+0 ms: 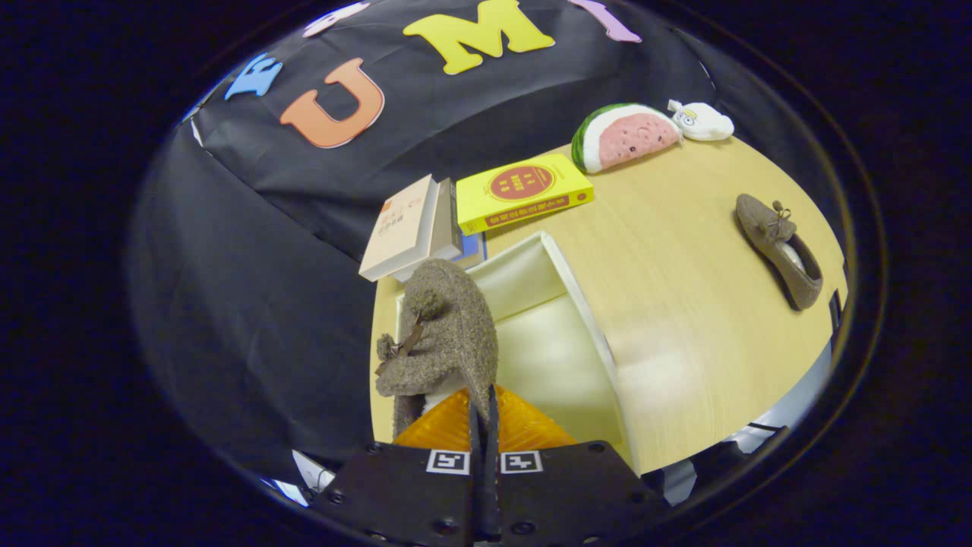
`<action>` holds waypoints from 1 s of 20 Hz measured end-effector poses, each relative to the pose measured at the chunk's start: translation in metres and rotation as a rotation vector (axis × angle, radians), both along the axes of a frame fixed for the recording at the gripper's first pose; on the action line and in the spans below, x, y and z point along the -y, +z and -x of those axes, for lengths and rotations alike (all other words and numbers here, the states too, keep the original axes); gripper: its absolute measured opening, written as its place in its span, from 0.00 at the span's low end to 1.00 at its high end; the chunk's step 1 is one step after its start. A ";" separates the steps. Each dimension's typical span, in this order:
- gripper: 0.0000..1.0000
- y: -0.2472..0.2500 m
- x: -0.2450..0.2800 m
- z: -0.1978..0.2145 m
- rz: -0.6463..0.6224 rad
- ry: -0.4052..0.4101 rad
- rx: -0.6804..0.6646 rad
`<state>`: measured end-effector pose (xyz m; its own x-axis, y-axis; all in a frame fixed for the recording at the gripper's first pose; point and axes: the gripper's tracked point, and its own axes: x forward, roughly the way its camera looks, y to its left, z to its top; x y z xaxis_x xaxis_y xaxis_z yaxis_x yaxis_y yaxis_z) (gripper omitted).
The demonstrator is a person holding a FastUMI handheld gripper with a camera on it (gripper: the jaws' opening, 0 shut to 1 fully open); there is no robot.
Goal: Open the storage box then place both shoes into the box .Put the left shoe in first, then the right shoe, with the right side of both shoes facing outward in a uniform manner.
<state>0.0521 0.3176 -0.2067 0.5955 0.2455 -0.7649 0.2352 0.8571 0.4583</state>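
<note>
My gripper [484, 403] is shut on a brown fuzzy shoe [440, 334], pinching its rim between the orange fingers [524, 429]. The shoe hangs toe away from me, its small bow showing on the side, over the open cream storage box [554, 357]. The box's raised lid [516, 277] stands just beyond the shoe. The second brown shoe [781, 247], with a bow on its toe, lies alone on the wooden table far off to the right of the box.
Beyond the box, a beige book [401, 226] leans against the cloth wall and a yellow book [524, 191] lies flat. A watermelon plush [624, 135] and a white plush toy [702, 120] sit at the table's [683, 319] far end.
</note>
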 end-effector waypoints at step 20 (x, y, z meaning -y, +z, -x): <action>0.96 0.055 0.017 0.009 0.221 0.211 0.276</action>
<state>0.0431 0.3003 -0.1522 0.7400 0.2317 -0.6314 -0.0625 0.9584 0.2785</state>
